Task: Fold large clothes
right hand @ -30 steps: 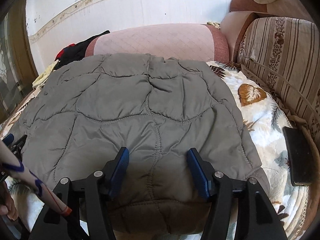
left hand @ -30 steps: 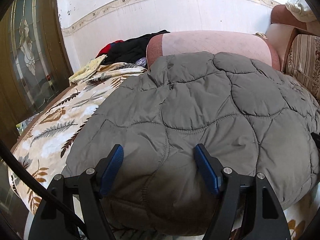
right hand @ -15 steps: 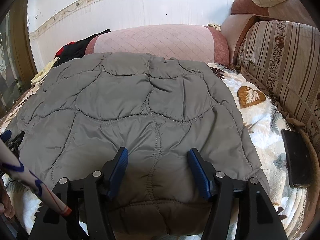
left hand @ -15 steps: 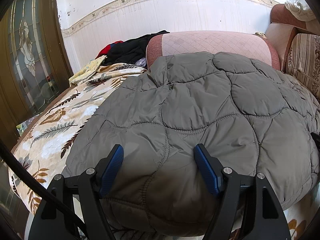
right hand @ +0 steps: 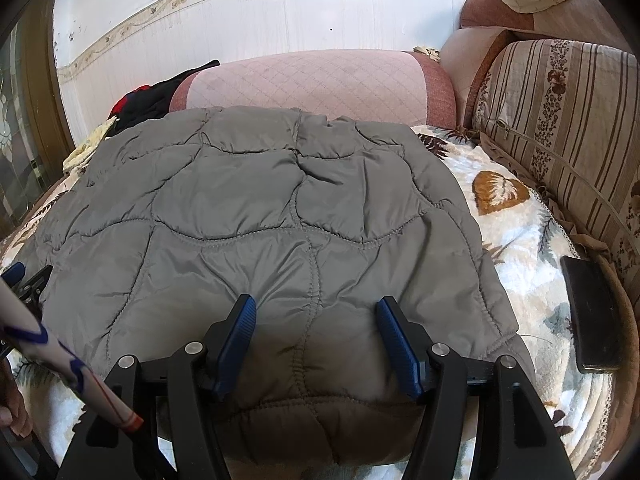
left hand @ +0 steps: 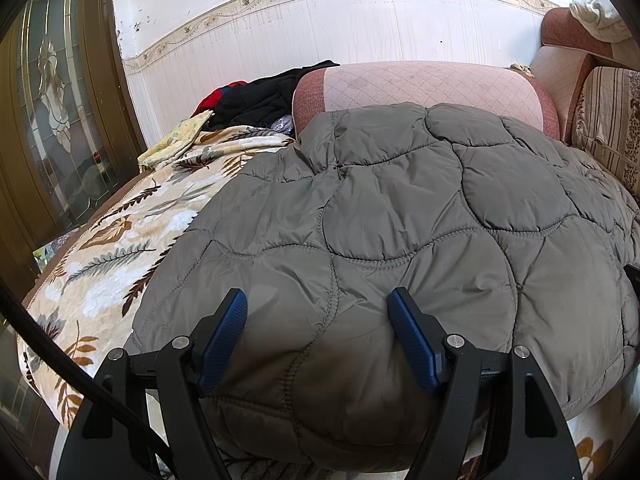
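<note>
A grey quilted jacket (left hand: pixel 400 216) lies spread flat on a leaf-patterned blanket (left hand: pixel 116 248), its near hem bulging toward both cameras. My left gripper (left hand: pixel 316 300) hovers over the hem's left part, jaws wide apart, pads not pressing the fabric. My right gripper (right hand: pixel 316 305) stands the same way over the jacket (right hand: pixel 280 208) near its right part, open with only cloth below it. In the right wrist view, the left gripper's blue tip (right hand: pixel 14 273) shows at the left edge, with a patterned sleeve (right hand: pixel 44 346) in front of it.
A pink bolster (left hand: pixel 420 84) lies behind the jacket, with a heap of dark clothes (left hand: pixel 256 100) to its left. A striped cushion (right hand: pixel 560 120) lines the right side. A dark phone (right hand: pixel 596 316) rests on the blanket at right. A glass door (left hand: pixel 52 120) stands left.
</note>
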Motion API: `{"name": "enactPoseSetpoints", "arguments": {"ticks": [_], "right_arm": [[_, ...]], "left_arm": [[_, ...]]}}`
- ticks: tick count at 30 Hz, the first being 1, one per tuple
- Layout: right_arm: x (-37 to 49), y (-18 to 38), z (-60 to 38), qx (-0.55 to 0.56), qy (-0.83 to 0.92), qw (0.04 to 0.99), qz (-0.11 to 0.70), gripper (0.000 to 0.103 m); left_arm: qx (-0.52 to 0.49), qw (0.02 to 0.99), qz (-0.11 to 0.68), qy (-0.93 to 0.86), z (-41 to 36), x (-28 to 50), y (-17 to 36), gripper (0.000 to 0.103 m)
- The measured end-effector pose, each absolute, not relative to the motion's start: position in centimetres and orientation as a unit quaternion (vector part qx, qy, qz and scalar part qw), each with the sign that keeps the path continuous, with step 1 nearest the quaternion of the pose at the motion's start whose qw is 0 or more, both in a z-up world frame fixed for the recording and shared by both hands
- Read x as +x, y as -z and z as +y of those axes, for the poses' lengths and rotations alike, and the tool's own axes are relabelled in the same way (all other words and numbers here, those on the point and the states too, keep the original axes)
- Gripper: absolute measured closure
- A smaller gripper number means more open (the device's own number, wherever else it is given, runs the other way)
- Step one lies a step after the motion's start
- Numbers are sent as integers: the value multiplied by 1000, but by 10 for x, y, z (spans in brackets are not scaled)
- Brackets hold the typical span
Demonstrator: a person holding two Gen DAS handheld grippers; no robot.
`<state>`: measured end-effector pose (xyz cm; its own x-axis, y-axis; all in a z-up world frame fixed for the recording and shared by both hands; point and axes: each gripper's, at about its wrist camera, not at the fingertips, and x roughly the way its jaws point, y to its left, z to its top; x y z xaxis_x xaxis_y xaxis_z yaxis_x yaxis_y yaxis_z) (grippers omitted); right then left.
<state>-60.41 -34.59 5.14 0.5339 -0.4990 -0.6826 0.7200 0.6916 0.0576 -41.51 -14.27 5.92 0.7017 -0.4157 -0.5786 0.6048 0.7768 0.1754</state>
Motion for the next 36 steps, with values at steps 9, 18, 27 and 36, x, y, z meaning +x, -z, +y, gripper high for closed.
{"name": "enactPoseSetpoints", "arguments": {"ticks": [9,18,27,36], "right_arm": [[-610,-64,-340,170,363,859,318,35],[-636,-78,-330,187,388,855,287,35],[-644,-58,-347,220,407,822,332,32],[-653,-81,-307,171,406,843,310,31]], "left_arm": [[173,905,270,281,-138,-415,-64,30],[141,913,276,265,-109,-416,-76,30],[153,906,301,254,-106,-407,-64,28],[144,913,268,273,-91,-445,-76,28]]}}
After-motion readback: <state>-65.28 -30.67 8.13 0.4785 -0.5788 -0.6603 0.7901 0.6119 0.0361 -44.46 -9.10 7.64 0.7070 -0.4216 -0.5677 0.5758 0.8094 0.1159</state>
